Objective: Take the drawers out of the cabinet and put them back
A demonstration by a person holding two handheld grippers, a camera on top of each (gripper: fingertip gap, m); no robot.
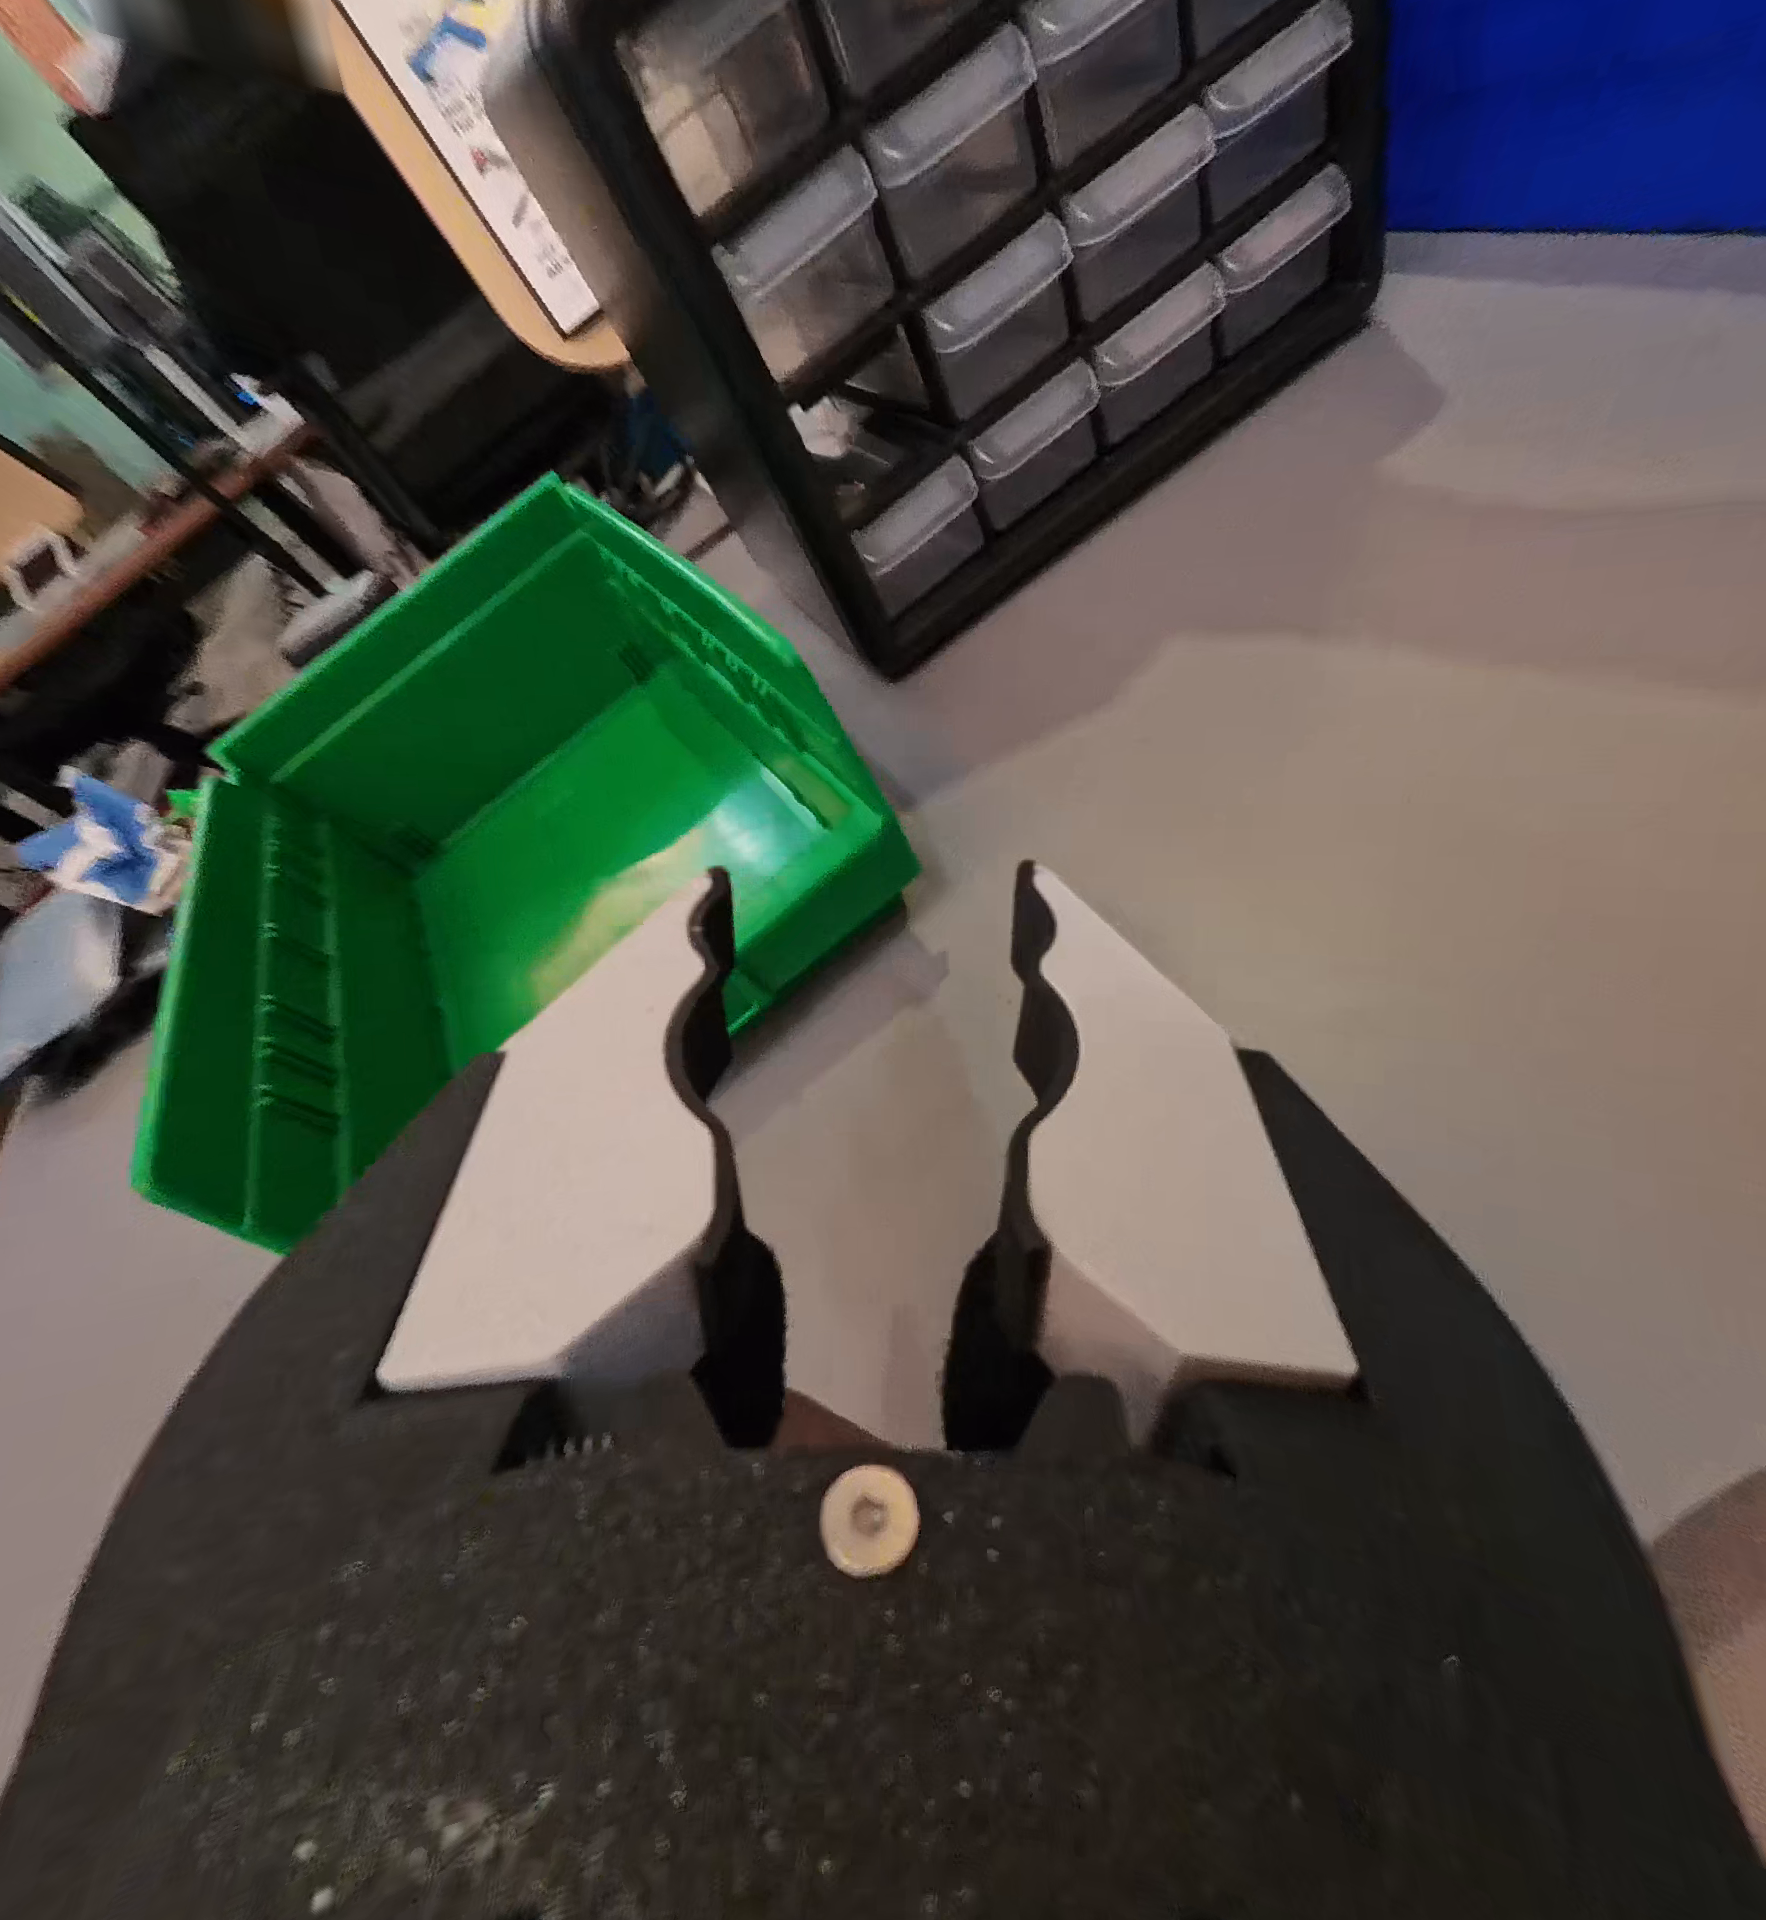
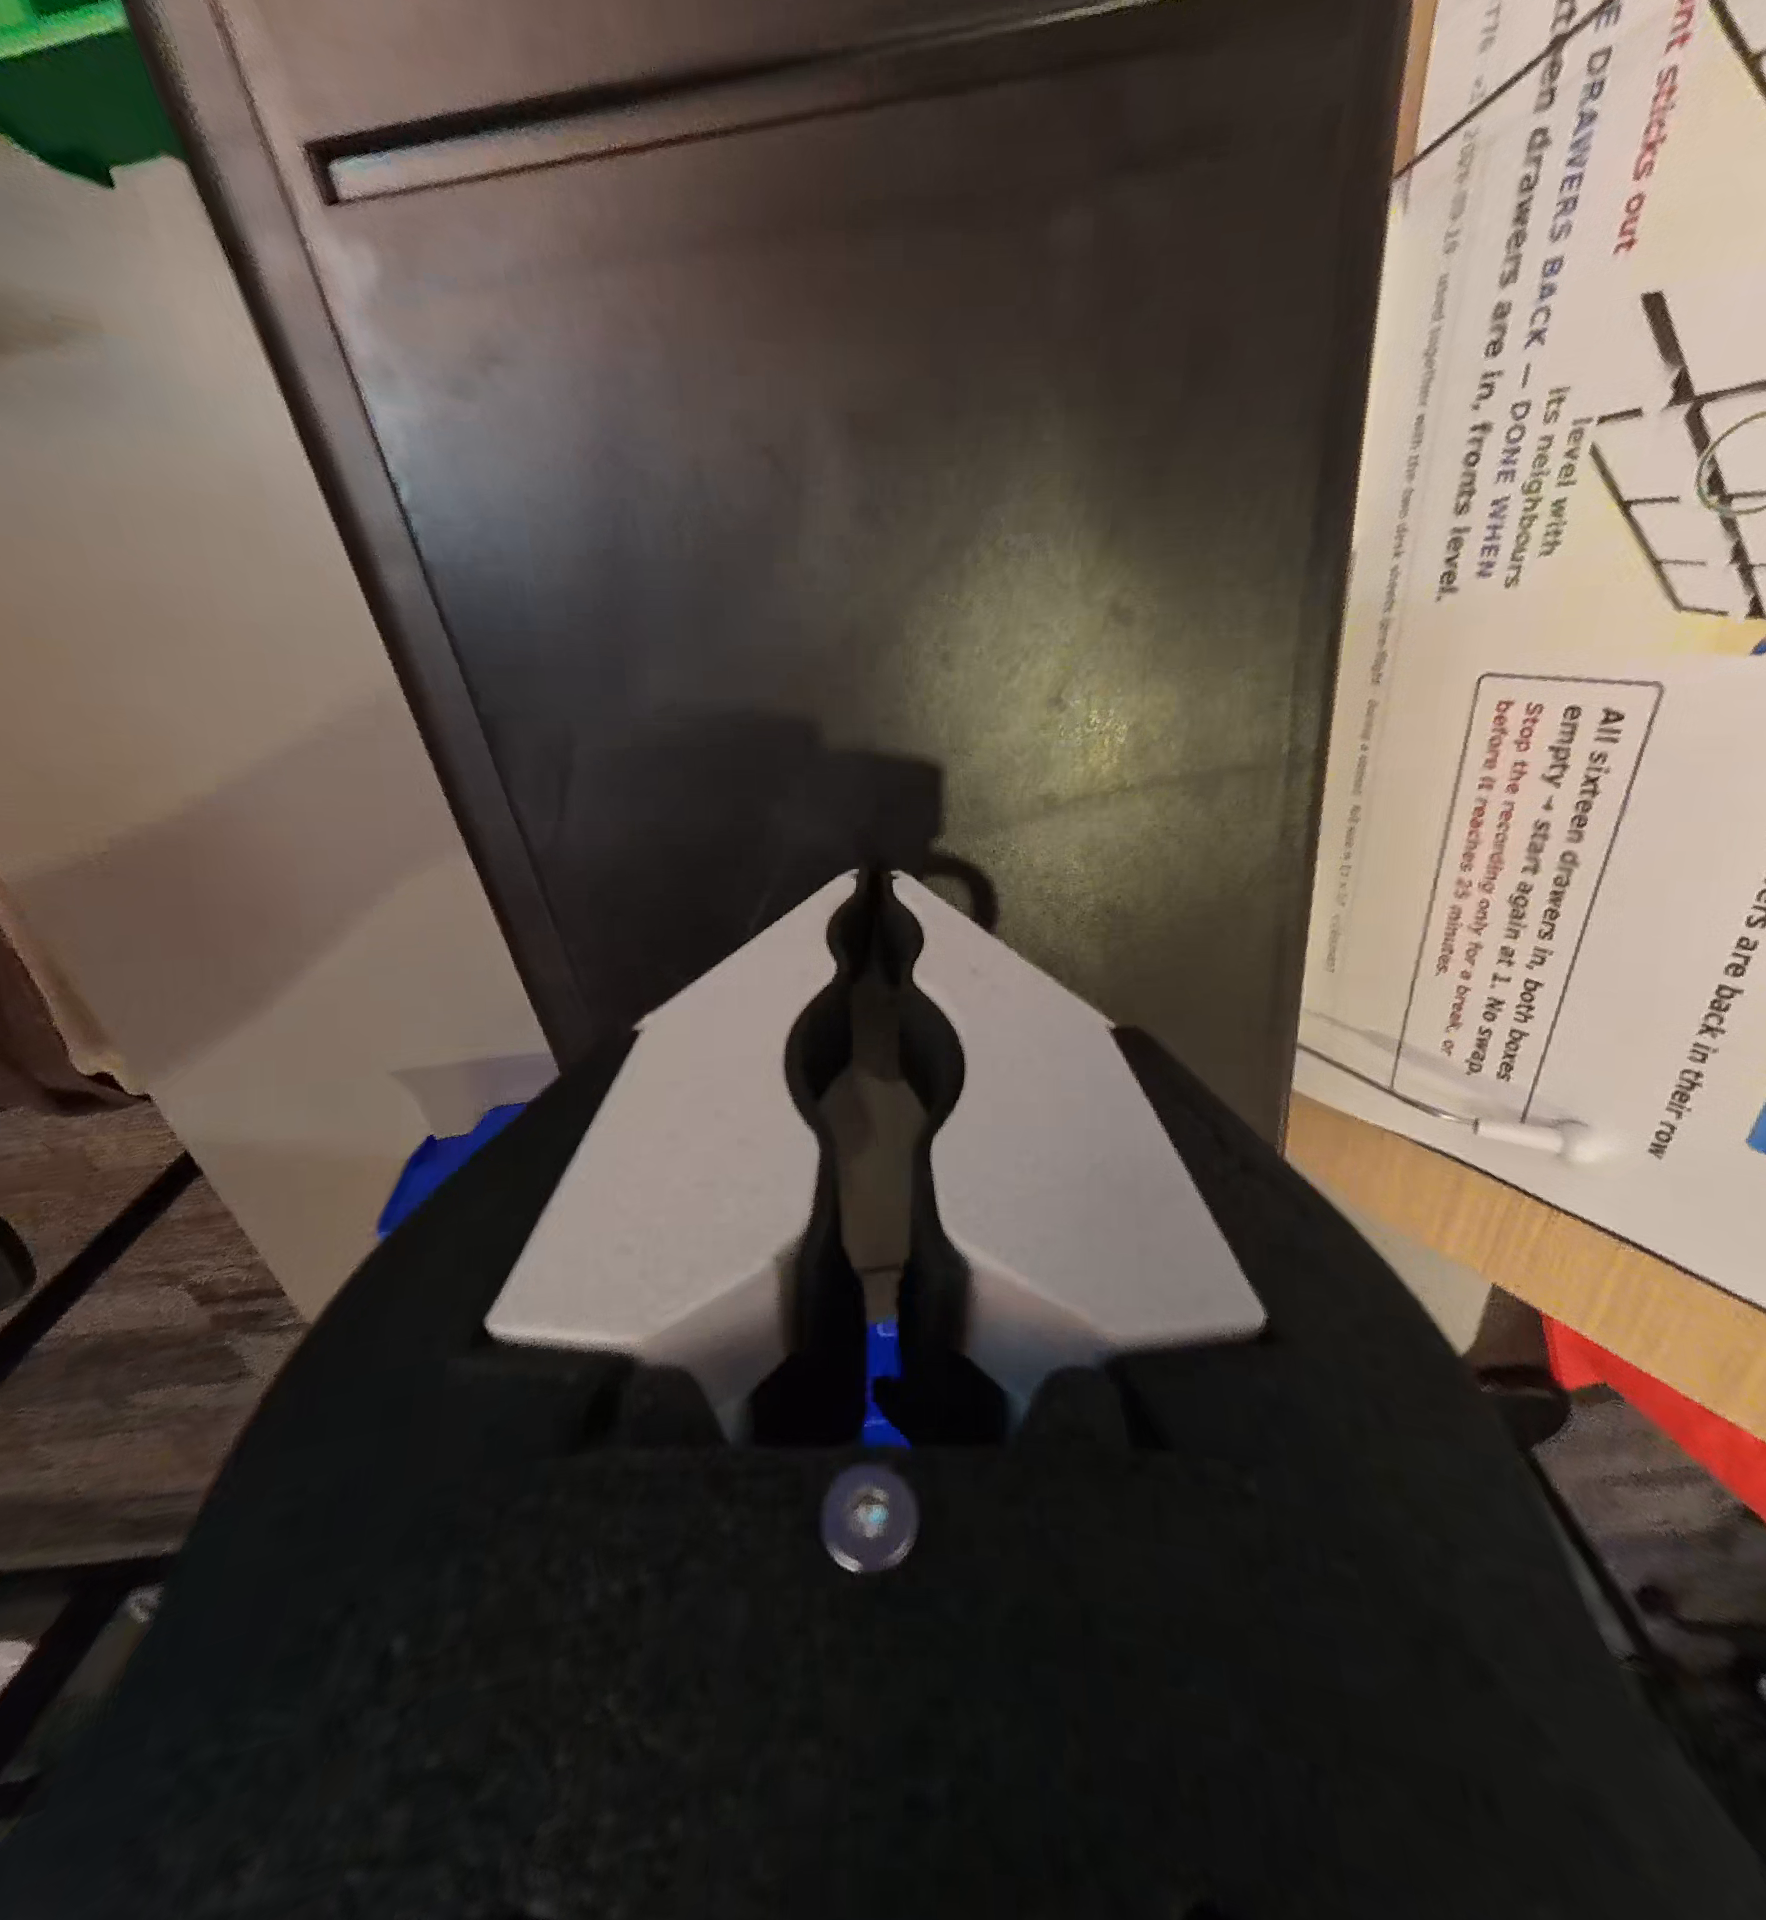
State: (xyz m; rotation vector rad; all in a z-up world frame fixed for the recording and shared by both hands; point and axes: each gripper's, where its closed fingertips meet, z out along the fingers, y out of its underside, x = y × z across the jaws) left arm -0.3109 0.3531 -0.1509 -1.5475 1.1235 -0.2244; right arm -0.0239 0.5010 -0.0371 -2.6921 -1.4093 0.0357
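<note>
The black cabinet [image 1: 1004, 312] with small clear drawers stands at the back of the grey table [image 1: 1378, 831] in the left wrist view. One slot at its left side [image 1: 837, 416] looks empty. My left gripper [image 1: 871, 878] is open and empty, hovering over the table in front of the cabinet, next to a green bin [image 1: 266, 997]. In the right wrist view my right gripper [image 2: 874, 883] is shut with nothing visible between its fingers. Its tips are close against a plain black panel of the cabinet [image 2: 858, 468]; I cannot tell if they touch.
The green bin looks empty; its corner also shows in the right wrist view [image 2: 27, 83]. A printed sheet [image 2: 1585, 623] lies on a wooden board [image 2: 1481, 1226] right of the cabinet. Something blue [image 2: 443, 1164] sits under my right gripper. A blue wall [image 1: 1606, 104] is behind.
</note>
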